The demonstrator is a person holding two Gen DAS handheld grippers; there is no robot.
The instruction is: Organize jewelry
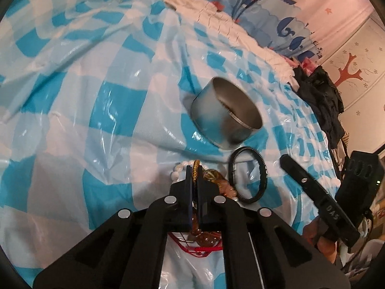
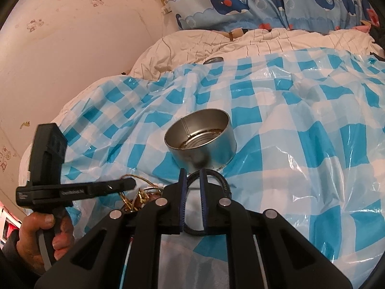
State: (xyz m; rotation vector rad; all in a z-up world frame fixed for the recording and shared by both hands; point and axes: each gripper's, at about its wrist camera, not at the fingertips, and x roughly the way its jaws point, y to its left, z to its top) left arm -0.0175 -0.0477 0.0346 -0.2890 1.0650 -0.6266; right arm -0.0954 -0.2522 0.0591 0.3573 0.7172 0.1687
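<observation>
The left tool, its fingers drawn nearly together, pinches a gold, rope-textured bangle at the top of a tangled pile of jewelry on a bed, while the right tool hangs with its ribbed blue-edged fingers a narrow gap apart over a black ridged bracelet; whether those fingers actually grip the band cannot be told. The sorting looks barely begun: the round metal tin, dull silver with a ringed bottom and a rolled rim, stands open just beyond both tools, and apart from a thin dark line along its base that is too blurred to identify, nothing visibly lies inside. Still waiting beside the bangle are white pearl-like beads, glossy amber and pinkish beads, and a thin red cord under the left tool's linkage. Everything rests on a glossy, crinkled plastic sheet checked in blue and white, spread over a rumpled cream quilt. Whale-print fabric lies behind, against a pale wall.
</observation>
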